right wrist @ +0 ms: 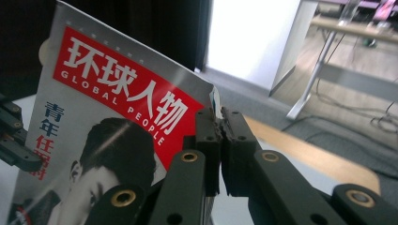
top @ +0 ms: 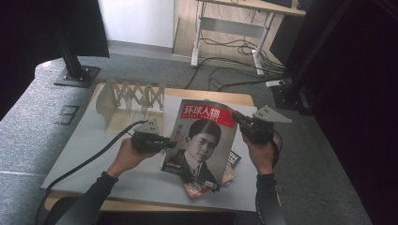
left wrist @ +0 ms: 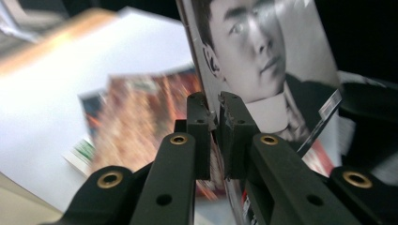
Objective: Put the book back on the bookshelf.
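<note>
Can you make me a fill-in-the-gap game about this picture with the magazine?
1. Both grippers hold up one ____.
2. The band at the top of the magazine cover is ____.
3. The left gripper pinches the magazine's ____ edge in the high view.
4. The folding rack stands on the ____.

Missing words: magazine; red; left; table

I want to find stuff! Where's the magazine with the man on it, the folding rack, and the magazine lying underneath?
Global People magazine point(top: 199, 140), high view, on the cover portrait.
Folding rack point(top: 133, 96), high view, on its criss-cross lattice.
Lower magazine point(top: 197, 189), high view, on its corner sticking out.
</note>
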The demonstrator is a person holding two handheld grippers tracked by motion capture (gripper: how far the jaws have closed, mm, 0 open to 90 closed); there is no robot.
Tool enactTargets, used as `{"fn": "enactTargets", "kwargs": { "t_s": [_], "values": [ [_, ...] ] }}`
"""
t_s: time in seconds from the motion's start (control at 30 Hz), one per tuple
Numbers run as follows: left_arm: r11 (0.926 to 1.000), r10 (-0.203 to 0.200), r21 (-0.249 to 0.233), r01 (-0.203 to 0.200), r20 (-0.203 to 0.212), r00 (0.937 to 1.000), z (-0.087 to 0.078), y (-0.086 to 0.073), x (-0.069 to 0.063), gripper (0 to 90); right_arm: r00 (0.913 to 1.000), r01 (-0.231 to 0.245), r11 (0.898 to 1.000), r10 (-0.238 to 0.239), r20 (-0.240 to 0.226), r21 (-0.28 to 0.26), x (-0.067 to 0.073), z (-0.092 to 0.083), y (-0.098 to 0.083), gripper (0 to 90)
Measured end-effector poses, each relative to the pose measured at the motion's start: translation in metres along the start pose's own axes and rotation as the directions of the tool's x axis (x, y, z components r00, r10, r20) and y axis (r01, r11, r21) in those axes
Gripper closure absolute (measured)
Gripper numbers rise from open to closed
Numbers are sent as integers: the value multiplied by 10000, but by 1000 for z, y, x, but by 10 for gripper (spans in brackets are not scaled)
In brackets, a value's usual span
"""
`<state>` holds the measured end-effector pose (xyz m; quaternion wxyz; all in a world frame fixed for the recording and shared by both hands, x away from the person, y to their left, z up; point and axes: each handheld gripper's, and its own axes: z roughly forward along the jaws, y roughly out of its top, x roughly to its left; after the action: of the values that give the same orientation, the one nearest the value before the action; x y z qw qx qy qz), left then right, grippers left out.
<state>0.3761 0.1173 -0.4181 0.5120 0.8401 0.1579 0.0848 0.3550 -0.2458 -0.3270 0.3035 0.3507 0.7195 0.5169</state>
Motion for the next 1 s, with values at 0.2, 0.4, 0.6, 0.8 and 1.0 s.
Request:
{"fn": "enactTargets", "kwargs": {
  "t_s": [0.2, 0.4, 0.6, 0.8, 1.0],
  "values": [
    [9993, 200, -320, -208, -234, 9995, 1, -3, 2, 846, 9994, 340, 9988, -341, -21, -363, 4, -6, 14, 842],
    [9999, 162, -16, -162, -98, 9998, -6, -9, 0, 862, 9990, 343, 9983, -357, -287, -467, 8, -14, 12, 831],
    [9997, 239, 61, -238, -111, 9997, -9, -11, -3, 875, 9989, 245, 9987, -263, -401, -454, 7, -18, 8, 815],
    [9995, 311, 76, -311, 2, 9995, -12, -13, -5, 875, 9978, 215, 9986, -244, -612, -480, 8, -22, 7, 807],
    [9986, 374, -366, -390, -448, 9983, -10, -14, -6, 878, 9982, 571, 9970, -578, -126, -526, 15, -20, 14, 842]
  ]
}}
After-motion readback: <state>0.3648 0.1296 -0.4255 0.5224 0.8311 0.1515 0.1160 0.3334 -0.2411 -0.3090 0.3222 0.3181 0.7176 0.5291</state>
